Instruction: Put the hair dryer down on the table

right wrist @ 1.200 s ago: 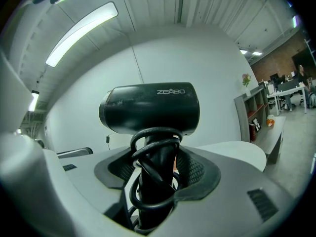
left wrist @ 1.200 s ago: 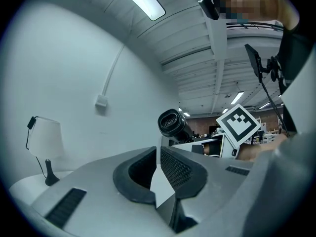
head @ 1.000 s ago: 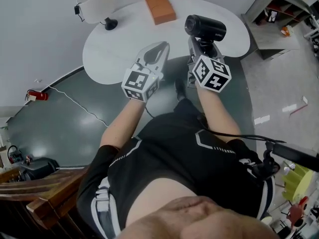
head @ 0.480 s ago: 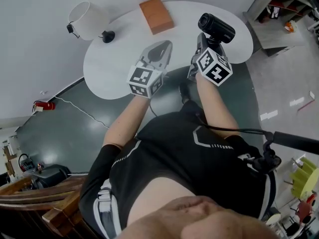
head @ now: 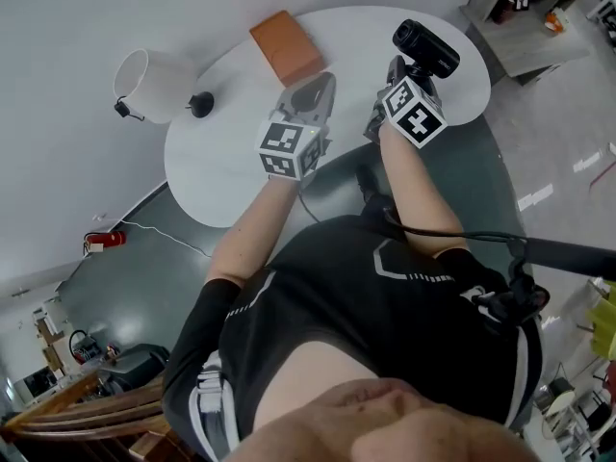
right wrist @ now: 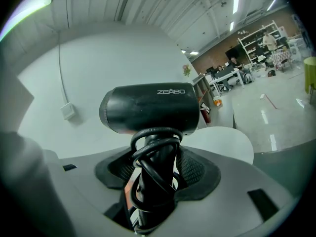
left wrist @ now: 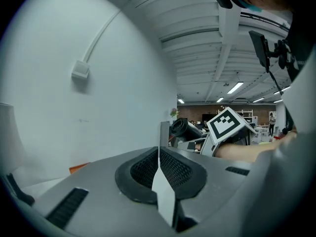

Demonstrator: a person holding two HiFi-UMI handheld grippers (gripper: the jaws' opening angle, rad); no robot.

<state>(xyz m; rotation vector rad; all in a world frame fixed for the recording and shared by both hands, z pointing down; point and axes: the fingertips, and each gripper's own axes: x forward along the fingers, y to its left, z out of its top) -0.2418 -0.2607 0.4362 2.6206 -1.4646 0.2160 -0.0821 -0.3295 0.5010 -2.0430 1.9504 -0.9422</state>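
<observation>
The black hair dryer (head: 424, 48) hangs above the right part of the round white table (head: 221, 162). My right gripper (head: 404, 73) is shut on its handle. In the right gripper view the dryer's barrel (right wrist: 150, 107) lies crosswise above the jaws, and its black cord is wound round the handle between the pads (right wrist: 190, 169). My left gripper (head: 320, 89) is over the table's near edge, left of the dryer. Its jaws are shut with nothing between them (left wrist: 159, 154). The dryer (left wrist: 185, 128) also shows in the left gripper view, beyond the jaws.
An orange box (head: 286, 46) lies on the table's far side. A white lamp (head: 149, 85) stands at its left end. A grey shelf unit (head: 525, 12) stands on the floor at the upper right. A red object (head: 104, 242) with a cable lies on the dark floor at the left.
The head view has swung, so the table sits lower and further left. The right gripper with the dryer has moved a little farther over the table. Both grips are unchanged.
</observation>
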